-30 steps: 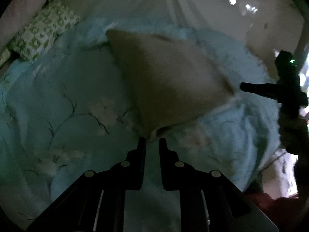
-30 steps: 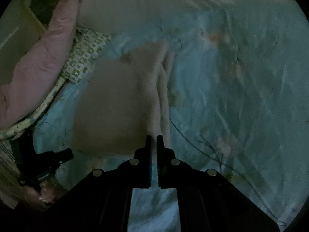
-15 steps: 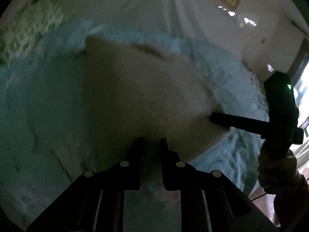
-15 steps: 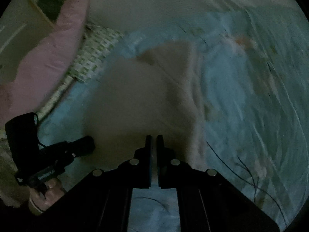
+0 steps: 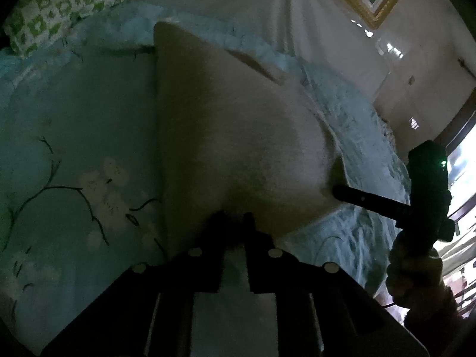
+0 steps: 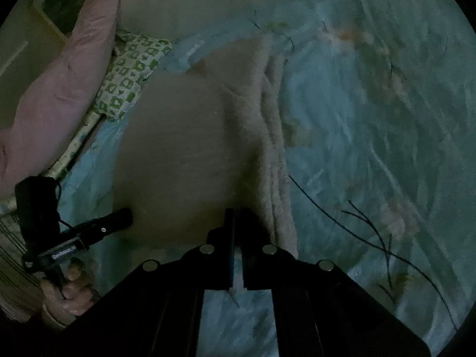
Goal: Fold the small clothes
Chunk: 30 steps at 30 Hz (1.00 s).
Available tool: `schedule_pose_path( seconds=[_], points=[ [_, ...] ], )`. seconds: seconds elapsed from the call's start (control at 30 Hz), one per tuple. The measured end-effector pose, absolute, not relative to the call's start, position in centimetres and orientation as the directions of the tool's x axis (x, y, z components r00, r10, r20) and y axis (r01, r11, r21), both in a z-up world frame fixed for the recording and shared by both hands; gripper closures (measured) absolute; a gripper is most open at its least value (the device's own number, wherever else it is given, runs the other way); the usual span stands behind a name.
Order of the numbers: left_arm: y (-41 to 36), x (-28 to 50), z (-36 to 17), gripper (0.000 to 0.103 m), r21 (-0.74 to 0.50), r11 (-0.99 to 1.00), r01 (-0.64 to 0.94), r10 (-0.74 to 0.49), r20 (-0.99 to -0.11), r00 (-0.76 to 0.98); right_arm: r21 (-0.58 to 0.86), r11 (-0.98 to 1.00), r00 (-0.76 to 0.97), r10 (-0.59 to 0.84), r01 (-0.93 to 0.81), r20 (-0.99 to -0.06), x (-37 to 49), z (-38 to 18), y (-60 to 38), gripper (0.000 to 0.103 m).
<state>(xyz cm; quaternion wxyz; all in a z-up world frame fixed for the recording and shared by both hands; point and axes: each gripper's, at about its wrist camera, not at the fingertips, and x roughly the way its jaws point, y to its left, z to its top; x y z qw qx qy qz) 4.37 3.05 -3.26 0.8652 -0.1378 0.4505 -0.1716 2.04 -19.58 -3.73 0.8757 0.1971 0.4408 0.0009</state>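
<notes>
Dim room; detail is poor. Nearest, the left gripper (image 5: 233, 218) pinches the near left corner of the beige fleecy cloth garment (image 5: 238, 136), its jaws nearly together with fabric between them. The right gripper (image 6: 236, 217) has its jaws pressed close on the near right corner of the same garment (image 6: 190, 148); each gripper also shows in the other's view at that edge, right gripper (image 5: 342, 192) and left gripper (image 6: 125, 214).

The garment hangs raised off the pale blue bedspread printed with dark branches and white blossoms (image 5: 74, 163), its near edge strung between the two grips, its far end resting on the bedspread. A doubled, fluffy border runs down its right side (image 6: 273, 136).

Judged step: carrying the near edge over toward the far edge. To do it well, keep both grips level and equally apart so the edge stays taut, move them together, and lay corner on corner before letting go.

Farther off: a green-and-white checked pillow (image 5: 59, 3), a pink quilted cover (image 6: 53, 89), a white sheet (image 5: 238, 6) and a gilt picture frame (image 5: 369, 3).
</notes>
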Motion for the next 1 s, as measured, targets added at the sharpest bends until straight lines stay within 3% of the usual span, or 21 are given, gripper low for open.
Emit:
schedule_pose_path(
  seconds=[0.07,0.17,0.2,0.23,0.3,0.67,1.0],
  points=[
    [2.7,3.8,-2.7,0.086,-0.358,0.918,0.173,-0.391,-0.739,0.549,0.315,0.936,0.618,0.155,0.156,-0.770,1.7,-2.9,-18.9,0.098],
    [2.3,2.5,-2.0,0.066,-0.313,0.934,0.171,-0.353,-0.739,0.573,0.291,0.949,0.638,0.150,0.122,-0.755,0.8,-1.7,-17.8,0.095],
    [2.3,1.9,-1.7,0.059,-0.297,0.941,0.164,-0.335,-0.737,0.587,0.284,0.952,0.647,0.145,0.115,-0.749,0.4,-1.3,-17.4,0.086],
    [2.2,1.3,-1.5,0.052,-0.276,0.949,0.156,-0.312,-0.737,0.600,0.280,0.954,0.656,0.143,0.109,-0.741,0.0,-1.0,-17.2,0.068],
    [2.1,0.2,-1.2,0.046,-0.238,0.961,0.143,-0.274,-0.738,0.617,0.269,0.957,0.680,0.127,0.107,-0.722,-1.0,-0.4,-16.8,0.047],
    [2.2,-3.8,-1.6,0.035,-0.199,0.975,0.101,-0.217,-0.744,0.632,0.194,0.977,0.673,0.081,0.094,-0.735,-4.2,-1.3,-14.6,0.045],
    [1.5,-5.0,-1.5,0.023,-0.115,0.991,0.070,-0.133,-0.746,0.652,0.120,0.991,0.661,0.055,0.053,-0.749,-6.0,-2.2,-13.0,0.025]
  ],
)
